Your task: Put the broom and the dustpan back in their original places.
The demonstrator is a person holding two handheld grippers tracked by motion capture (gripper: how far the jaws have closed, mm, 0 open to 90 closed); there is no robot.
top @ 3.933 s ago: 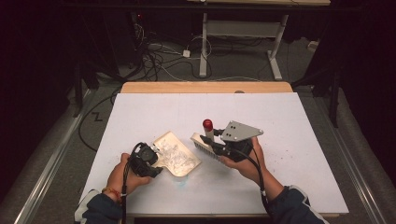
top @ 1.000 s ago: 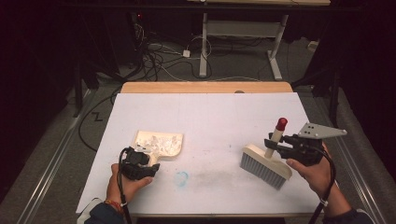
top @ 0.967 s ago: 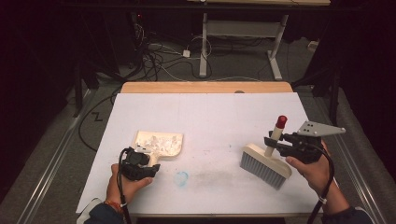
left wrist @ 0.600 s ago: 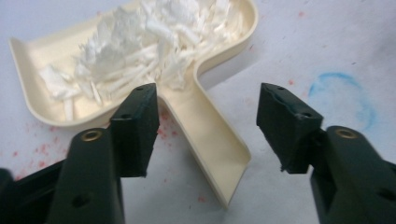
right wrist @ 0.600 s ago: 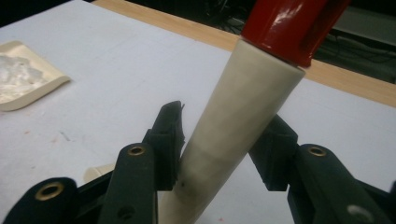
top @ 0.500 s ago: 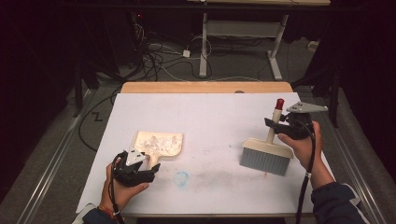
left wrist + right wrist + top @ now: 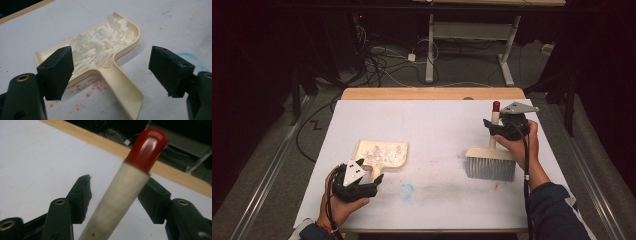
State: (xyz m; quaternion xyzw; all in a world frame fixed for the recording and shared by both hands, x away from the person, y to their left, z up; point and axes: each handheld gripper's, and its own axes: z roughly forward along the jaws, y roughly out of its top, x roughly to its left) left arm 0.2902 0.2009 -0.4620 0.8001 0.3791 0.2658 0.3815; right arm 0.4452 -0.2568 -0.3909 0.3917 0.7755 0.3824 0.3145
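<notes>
At the left of the counter, the left gripper sits low near the front edge, its jaws spread wide and empty, with the handle of the cream dustpan lying between them but not touched. The pan holds a heap of white shreds and rests flat on the counter. To the right, a faint blue smudge marks the bare surface. Farther right, the brush stands on its bristles, handle upright. The right gripper is around that handle below its red tip; the jaws look slack, one clear of the shaft. The sweeping looks done and both tools seem to be in release; next, each hand would need to draw straight back without tipping anything.
</notes>
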